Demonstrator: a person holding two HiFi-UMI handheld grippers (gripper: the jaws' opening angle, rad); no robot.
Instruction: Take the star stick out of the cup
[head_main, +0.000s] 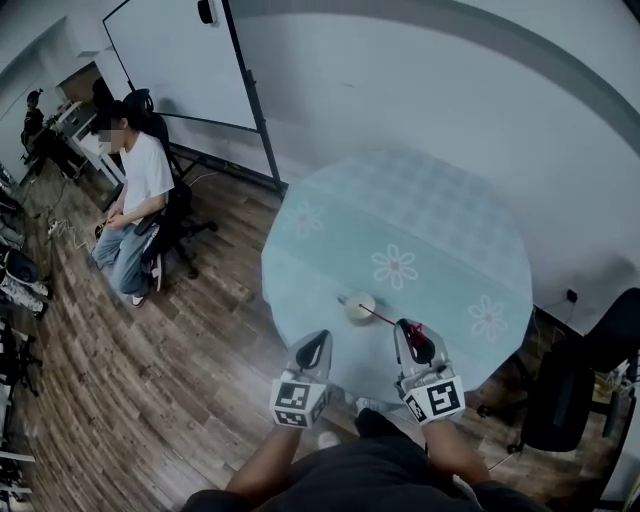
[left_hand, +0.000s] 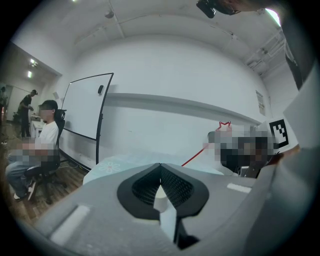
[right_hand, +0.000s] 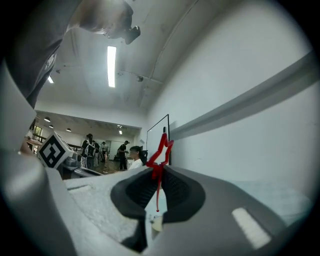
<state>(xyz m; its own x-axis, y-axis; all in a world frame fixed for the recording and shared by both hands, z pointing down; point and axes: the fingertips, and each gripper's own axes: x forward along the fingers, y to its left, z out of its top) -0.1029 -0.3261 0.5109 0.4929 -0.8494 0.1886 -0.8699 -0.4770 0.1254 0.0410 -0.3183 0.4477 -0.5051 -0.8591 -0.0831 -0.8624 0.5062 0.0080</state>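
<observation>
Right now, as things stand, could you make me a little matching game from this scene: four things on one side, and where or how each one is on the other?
Things:
1. star stick
2. cup
3. left gripper
4. seated person

Places or states:
A. on a chair near the whiteboard
B. shut and empty
C. red, clamped in the right gripper
D. standing on the round table

Pairs: 1-C, 2-D, 3-B, 4-A

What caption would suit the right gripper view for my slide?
Right hand-held gripper shut on the red star stick, star above the jaws.
</observation>
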